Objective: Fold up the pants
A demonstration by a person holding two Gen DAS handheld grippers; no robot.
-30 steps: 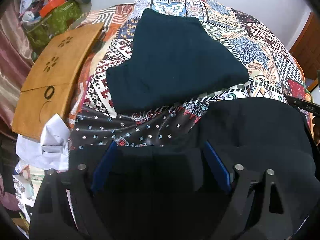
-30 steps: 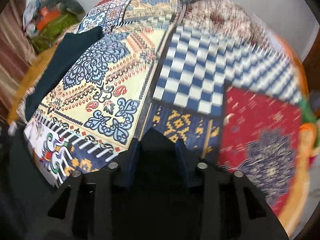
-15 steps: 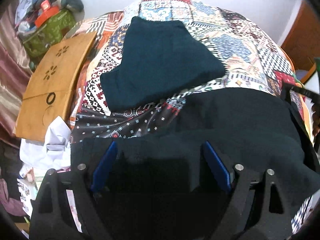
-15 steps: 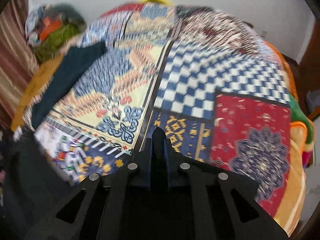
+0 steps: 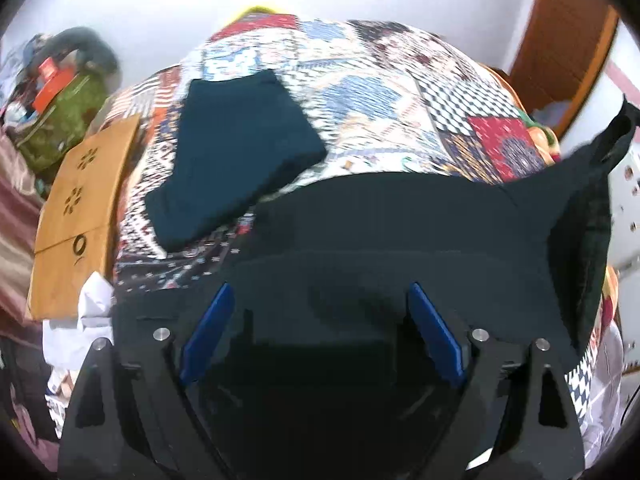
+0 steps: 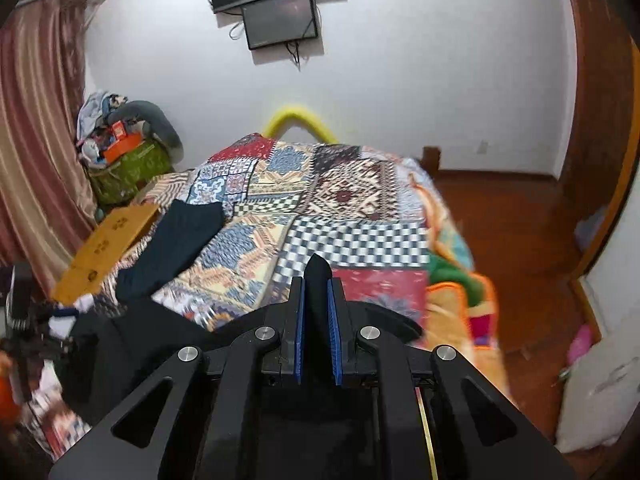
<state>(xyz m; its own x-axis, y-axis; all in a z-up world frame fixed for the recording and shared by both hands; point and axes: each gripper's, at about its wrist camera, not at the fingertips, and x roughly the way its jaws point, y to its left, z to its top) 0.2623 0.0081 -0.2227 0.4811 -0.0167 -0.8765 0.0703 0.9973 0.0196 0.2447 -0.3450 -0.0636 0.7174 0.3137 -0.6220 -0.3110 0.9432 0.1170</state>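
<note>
**Right wrist view: a corner of the black pants pinched and lifted, one-sided grip at risk**

Right wrist view: the right gripper (image 6: 318, 316) has its blue pads pressed together on a peak of black cloth that pokes up between them. This is a corner of the black pants (image 5: 400, 232). The rest of the garment hangs down to the near edge of the patchwork bedspread (image 6: 344, 220).

In the left wrist view, the left gripper (image 5: 320, 332) stands spread wide over the pants, its blue pads (image 5: 208, 328) apart with cloth lying below them, not pinched. At the right edge the lifted corner rises off the bedspread.

A folded dark teal garment (image 5: 236, 152) rests farther up the bedspread, beyond the pants.

Likely risks: with one corner held, the pants may sag, twist or bunch unevenly. The thin pinch could slip free. Dragged cloth might disturb the folded garment.
</note>
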